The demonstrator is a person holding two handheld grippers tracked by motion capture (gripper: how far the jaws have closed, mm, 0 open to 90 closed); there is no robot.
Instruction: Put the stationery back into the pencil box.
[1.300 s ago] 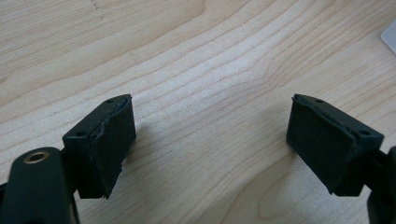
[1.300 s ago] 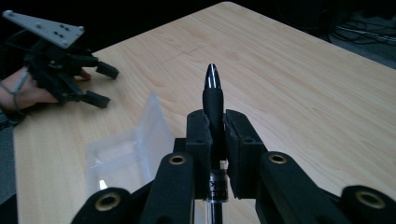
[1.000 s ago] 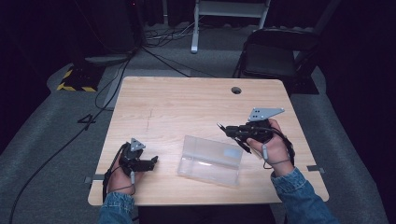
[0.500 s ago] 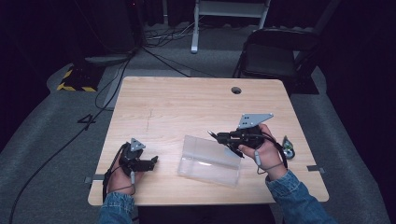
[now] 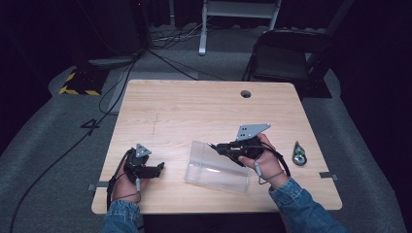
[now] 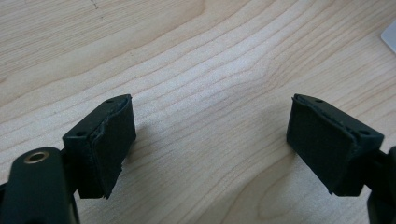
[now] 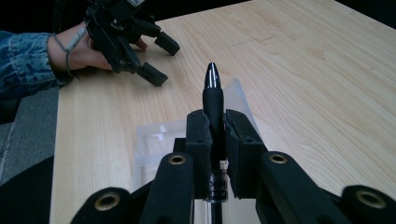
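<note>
The right gripper (image 7: pixel 215 140) is clamping a black pen (image 7: pixel 213 100) lengthwise, tip hovering over the clear plastic box (image 5: pixel 216 167) on the desk (image 5: pixel 194 111), seemingly for dropping in; the left gripper (image 6: pixel 210 140) is resting released nearby.

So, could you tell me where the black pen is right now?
The black pen is clamped between the right gripper's jaws, tip pointing forward, above the clear plastic container near the table's front edge.
</note>
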